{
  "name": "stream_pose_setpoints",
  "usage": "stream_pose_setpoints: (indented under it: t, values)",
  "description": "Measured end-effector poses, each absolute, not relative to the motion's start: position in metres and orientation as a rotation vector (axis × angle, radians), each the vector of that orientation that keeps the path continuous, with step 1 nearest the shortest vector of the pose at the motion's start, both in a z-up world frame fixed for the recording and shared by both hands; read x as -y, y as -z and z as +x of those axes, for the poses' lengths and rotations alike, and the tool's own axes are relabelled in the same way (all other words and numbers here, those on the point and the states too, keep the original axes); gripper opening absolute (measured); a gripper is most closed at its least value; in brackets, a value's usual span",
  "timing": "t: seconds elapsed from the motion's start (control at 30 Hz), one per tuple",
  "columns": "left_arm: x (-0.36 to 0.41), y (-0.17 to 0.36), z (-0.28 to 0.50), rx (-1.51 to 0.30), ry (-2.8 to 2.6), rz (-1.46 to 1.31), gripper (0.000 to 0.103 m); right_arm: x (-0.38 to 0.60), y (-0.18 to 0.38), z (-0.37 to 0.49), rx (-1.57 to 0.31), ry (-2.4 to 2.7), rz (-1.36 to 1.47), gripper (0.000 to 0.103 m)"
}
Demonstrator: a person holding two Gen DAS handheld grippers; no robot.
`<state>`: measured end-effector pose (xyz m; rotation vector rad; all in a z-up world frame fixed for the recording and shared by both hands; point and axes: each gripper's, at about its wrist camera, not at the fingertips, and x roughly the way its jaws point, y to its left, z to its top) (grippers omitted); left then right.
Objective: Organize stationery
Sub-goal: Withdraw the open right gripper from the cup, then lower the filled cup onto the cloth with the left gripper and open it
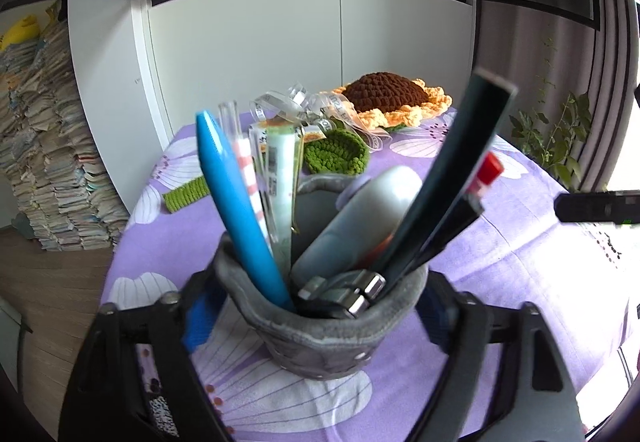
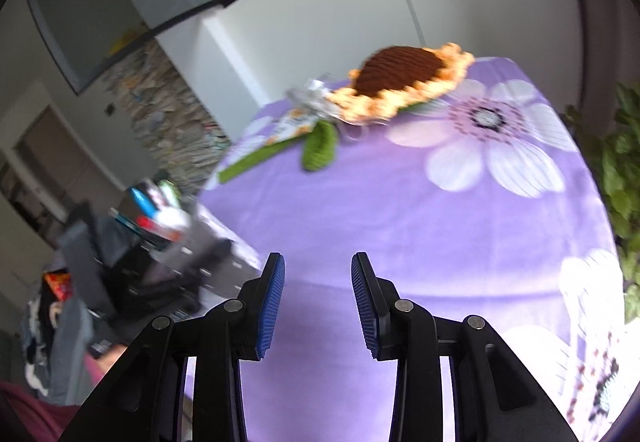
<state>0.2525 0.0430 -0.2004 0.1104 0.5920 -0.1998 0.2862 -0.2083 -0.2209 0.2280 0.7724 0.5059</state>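
While left hand-held gripper (image 1: 320, 322) straddles unclamped | grey pen pot (image 1: 320, 338) crammed upright

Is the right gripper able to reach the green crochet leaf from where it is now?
Probably yes: the right gripper is open and empty, and only bare purple tablecloth lies between it and the green crochet leaf.

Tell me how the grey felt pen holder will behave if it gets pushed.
The pen holder looks soft-walled, so it would probably dent. Tall items like the blue pen lean outward, so it may tip. The cloth likely resists sliding.
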Motion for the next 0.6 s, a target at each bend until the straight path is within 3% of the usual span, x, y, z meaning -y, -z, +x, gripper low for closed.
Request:
stream_pose_setpoints:
  t: [0.43,0.5,0.6]
  values:
    - [-0.045,0.183,0.245,-0.546,0.167,0.121,0.086,0.216,0.245,0.272,-0.786,-0.484,0.204,0.036]
    - [-0.045,0.182,0.244,-0.546,0.181,0.108,0.073,0.220,0.248,0.271,-0.791,-0.484,0.218,0.036]
    - [-0.041,0.182,0.243,-0.553,0.176,0.109,0.073,0.226,0.249,0.270,-0.790,-0.483,0.241,0.036]
